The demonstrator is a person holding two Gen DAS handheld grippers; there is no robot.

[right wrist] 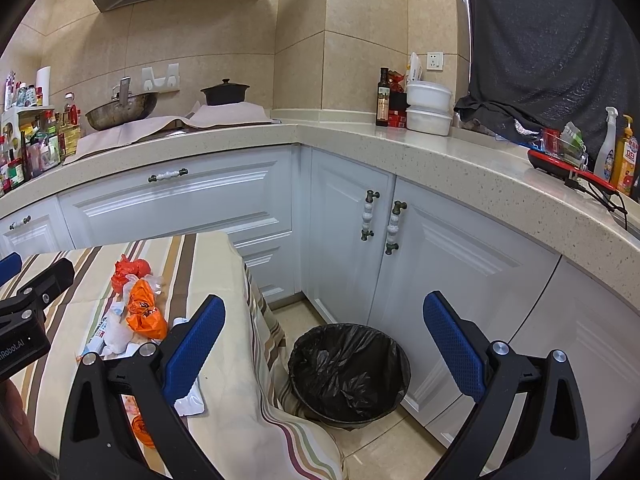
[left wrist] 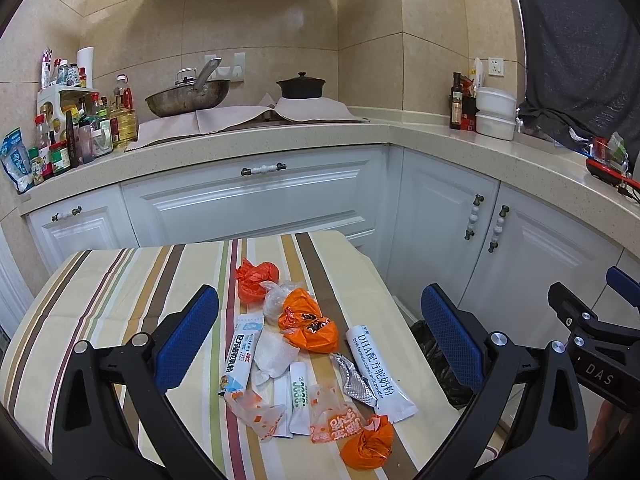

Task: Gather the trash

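Observation:
A pile of trash lies on the striped tablecloth: a crumpled orange bag, a red-orange wad, a small orange wad, a white milk powder sachet, a silver wrapper and several more packets. My left gripper hovers open above the pile, holding nothing. My right gripper is open and empty above the bin, which stands on the floor right of the table and is lined with a black bag. The right wrist view also shows the orange bag.
White cabinets with handled doors stand close behind the bin. The beige counter carries a wok, a black pot, bottles at the left and white containers at the right. A tiled floor surrounds the bin.

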